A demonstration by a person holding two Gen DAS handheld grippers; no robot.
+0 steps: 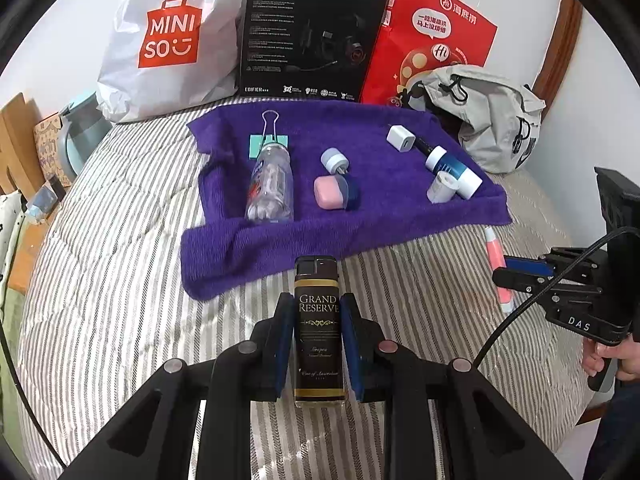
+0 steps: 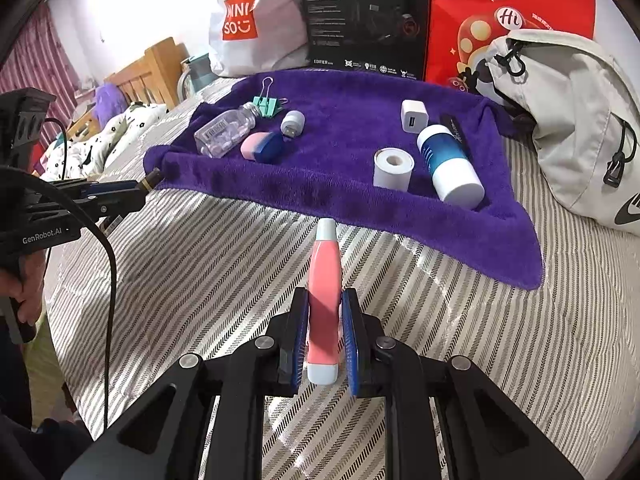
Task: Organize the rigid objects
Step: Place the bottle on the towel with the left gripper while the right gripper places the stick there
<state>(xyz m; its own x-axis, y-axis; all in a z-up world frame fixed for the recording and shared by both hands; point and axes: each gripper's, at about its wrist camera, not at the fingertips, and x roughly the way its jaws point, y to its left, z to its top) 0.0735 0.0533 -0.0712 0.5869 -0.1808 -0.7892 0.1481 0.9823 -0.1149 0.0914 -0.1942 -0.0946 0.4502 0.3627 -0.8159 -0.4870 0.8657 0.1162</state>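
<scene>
My left gripper (image 1: pixel 317 304) is shut on a black lighter (image 1: pixel 318 328) labelled Grand Reserve, held just short of the purple towel (image 1: pixel 360 216). My right gripper (image 2: pixel 325 300) is shut on a pink and white pen-shaped tube (image 2: pixel 325 280), near the towel's front edge (image 2: pixel 320 196). On the towel lie a clear bottle (image 1: pixel 270 184), a green binder clip (image 1: pixel 269 140), a pink and blue case (image 1: pixel 334 192), a small grey plug (image 1: pixel 335 160), a white charger cube (image 1: pixel 401 138), a white roll (image 1: pixel 441 187) and a blue and white bottle (image 1: pixel 454 170).
A striped bedspread (image 1: pixel 120 260) covers the bed. Behind the towel stand a white Miniso bag (image 1: pixel 168 40), a black headset box (image 1: pixel 312 36) and a red paper bag (image 1: pixel 432 32). A grey drawstring bag (image 1: pixel 492 120) lies at the right. A hand (image 1: pixel 612 360) holds the right gripper's handle.
</scene>
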